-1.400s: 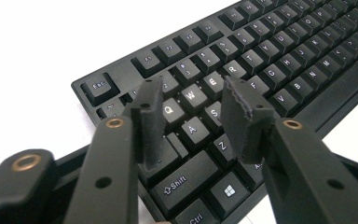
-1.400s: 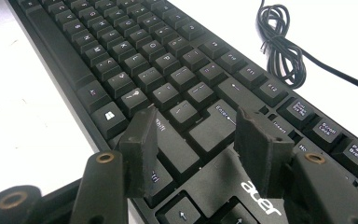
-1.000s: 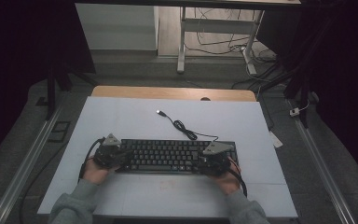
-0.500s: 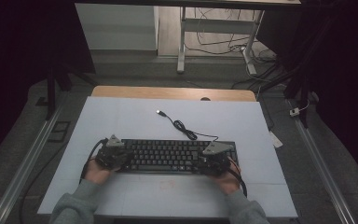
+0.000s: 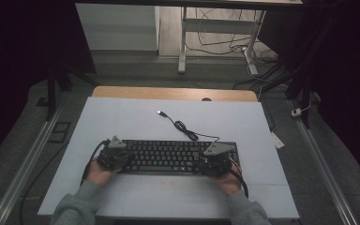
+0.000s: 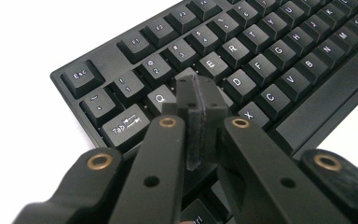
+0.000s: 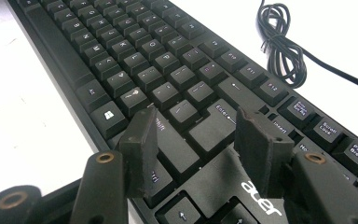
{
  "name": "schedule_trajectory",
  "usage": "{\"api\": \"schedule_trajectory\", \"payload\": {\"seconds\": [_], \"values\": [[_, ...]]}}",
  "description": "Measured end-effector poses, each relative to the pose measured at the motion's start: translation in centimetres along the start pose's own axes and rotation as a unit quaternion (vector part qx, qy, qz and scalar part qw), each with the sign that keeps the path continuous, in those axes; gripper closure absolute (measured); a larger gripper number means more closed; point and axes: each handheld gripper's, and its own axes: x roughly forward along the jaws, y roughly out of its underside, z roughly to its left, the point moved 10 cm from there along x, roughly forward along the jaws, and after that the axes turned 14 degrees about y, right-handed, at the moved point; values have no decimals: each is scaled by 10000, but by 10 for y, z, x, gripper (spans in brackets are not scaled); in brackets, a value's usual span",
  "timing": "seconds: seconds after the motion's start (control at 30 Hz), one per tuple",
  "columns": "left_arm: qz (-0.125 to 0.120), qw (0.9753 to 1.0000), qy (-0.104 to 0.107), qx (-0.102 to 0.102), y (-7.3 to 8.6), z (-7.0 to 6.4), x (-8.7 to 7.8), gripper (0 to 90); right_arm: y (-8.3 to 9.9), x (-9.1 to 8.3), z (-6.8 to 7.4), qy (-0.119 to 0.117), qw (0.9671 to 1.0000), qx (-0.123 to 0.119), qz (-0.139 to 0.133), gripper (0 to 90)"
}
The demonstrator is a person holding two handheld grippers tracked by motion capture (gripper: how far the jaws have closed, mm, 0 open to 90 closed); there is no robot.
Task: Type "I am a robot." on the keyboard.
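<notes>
Left tool [image 6: 200,100] pressed together over keyboard [image 5: 168,156] by Q/W keys; right tool [image 7: 193,140] apart above Shift/Enter. High view adds cable [image 5: 183,125] behind keyboard, white table [image 5: 122,117], dark room.

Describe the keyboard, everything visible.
The keyboard is black, plastic-looking, full-size, white legends, acer logo near its arrow keys. It lies flat on the white table, long side toward the person. Its black cable runs back, partly coiled, plug loose. The shut left tongs hover around W; the open right tongs above Shift/Enter.
</notes>
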Motion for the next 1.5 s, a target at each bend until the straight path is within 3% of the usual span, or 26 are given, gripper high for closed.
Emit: {"api": "schedule_trajectory", "payload": {"seconds": [0.3, 0.73, 1.17, 1.5], "values": [[27, 10000, -13, -3, 1, 0, 1, 886, 0, 0, 1, -18, 10000, 3, -8, 492], [-377, 9992, 65, -65, -9, -2, -13, 871, -1, 0, 0, -14, 10000, 19, -28, 492], [-570, 9981, 158, -142, -13, -4, -16, 557, -1, -1, 0, -22, 10000, 23, -26, 492], [-514, 9985, 143, -125, -13, -5, -14, 469, 0, 0, 0, 1, 10000, 0, -17, 492]]}}
